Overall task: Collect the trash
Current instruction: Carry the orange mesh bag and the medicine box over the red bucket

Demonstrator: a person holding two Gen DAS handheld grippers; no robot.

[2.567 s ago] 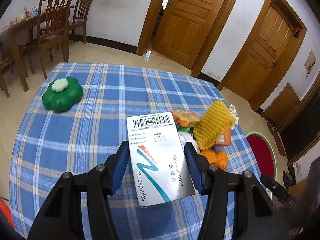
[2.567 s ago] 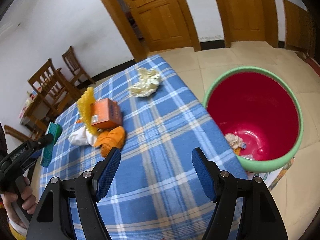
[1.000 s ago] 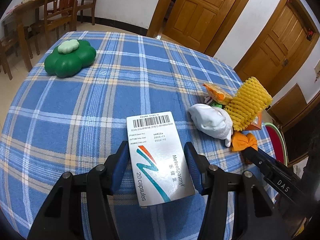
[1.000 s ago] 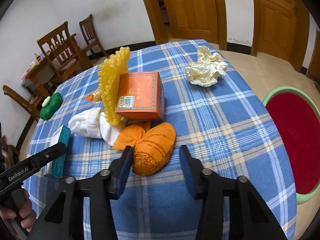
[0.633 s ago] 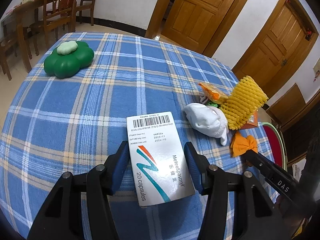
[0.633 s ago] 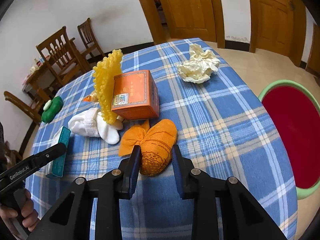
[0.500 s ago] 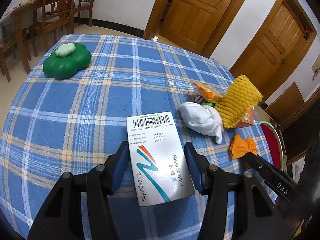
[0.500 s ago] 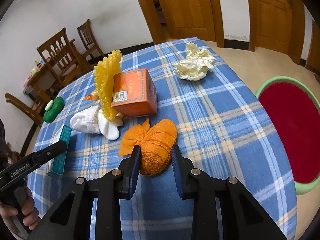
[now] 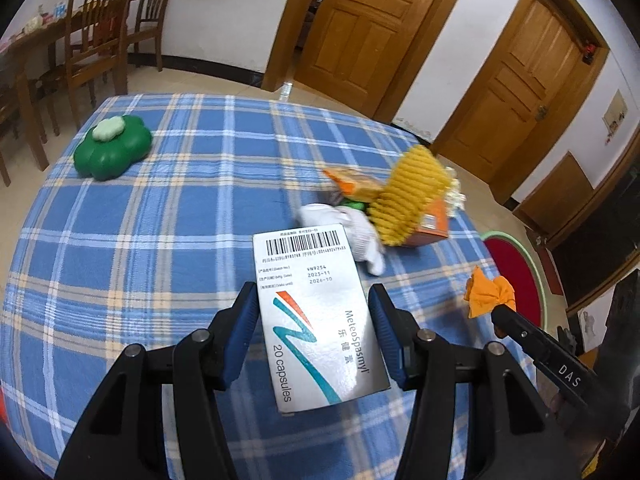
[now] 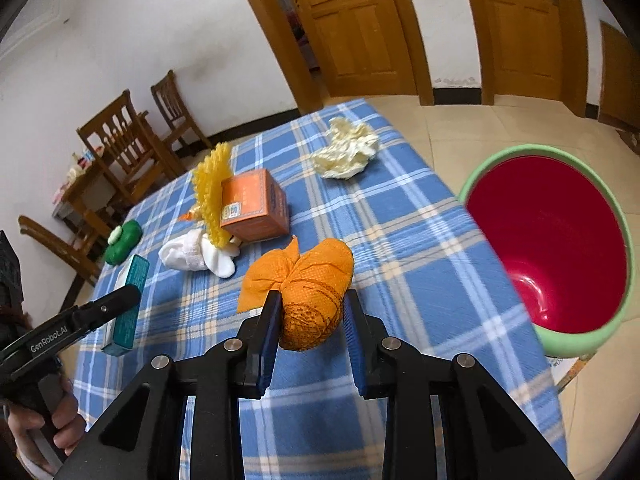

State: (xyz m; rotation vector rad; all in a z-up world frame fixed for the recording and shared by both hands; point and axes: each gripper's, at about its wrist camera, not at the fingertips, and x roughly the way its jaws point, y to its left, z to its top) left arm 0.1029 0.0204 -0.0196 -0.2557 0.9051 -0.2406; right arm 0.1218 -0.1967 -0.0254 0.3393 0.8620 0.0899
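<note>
My left gripper [image 9: 312, 296] is shut on a white medicine box [image 9: 316, 320] printed "20 capsules", held above the blue plaid tablecloth [image 9: 160, 220]. The same box shows its teal side [image 10: 128, 304] in the right wrist view. An orange mesh wad [image 10: 316, 272] sits pinched between the blue pads of my right gripper [image 10: 311, 300], which is shut on it just above the cloth. In the left wrist view the wad [image 9: 488, 294] hangs at the table's right edge. A bin, red inside with a green rim [image 10: 560, 340], stands on the floor to the right.
On the cloth lie a yellow foam net [image 10: 210, 196], an orange carton [image 10: 256, 204], a white sock [image 10: 192, 256], crumpled cream paper [image 10: 346, 154] and a green clover-shaped object [image 9: 112, 150]. Wooden chairs [image 9: 104, 40] and doors [image 9: 360, 28] stand beyond. A hand [image 10: 36, 424] holds the left gripper.
My right jaws closed on the orange wad and lifted it off the cloth towards the bin side. The left gripper, still holding the box, rose and drew back a little.
</note>
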